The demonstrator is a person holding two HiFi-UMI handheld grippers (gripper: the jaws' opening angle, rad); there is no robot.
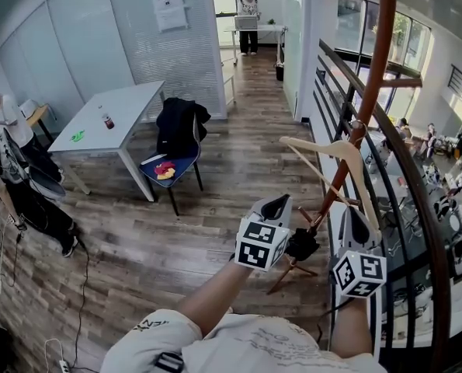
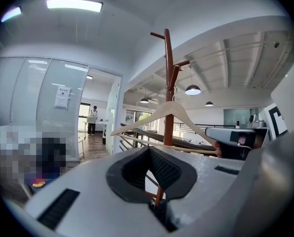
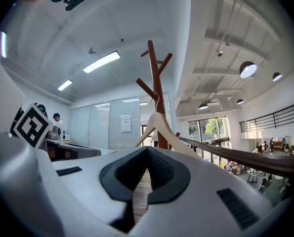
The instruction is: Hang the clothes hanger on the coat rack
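Note:
A pale wooden clothes hanger (image 1: 324, 148) hangs by its hook at a peg of the brown coat rack (image 1: 378, 61), beside the pole. In the left gripper view the hanger (image 2: 151, 117) spreads across the rack pole (image 2: 167, 58), just beyond my jaws. My left gripper (image 1: 279, 202) sits below the hanger's left arm with its jaws together and nothing between them. My right gripper (image 1: 353, 214) is under the hanger's right arm, shut and empty; from the left gripper view its tip (image 2: 226, 135) lies close to the hanger's right end. The right gripper view shows the hanger (image 3: 159, 125) ahead, apart from the jaws.
A dark curved railing (image 1: 417, 208) runs right behind the rack, with a lower floor beyond it. A chair with a dark jacket (image 1: 176, 142) and a white table (image 1: 114, 115) stand at the left. People are at the far left (image 1: 5, 123) and at the back (image 1: 248, 22).

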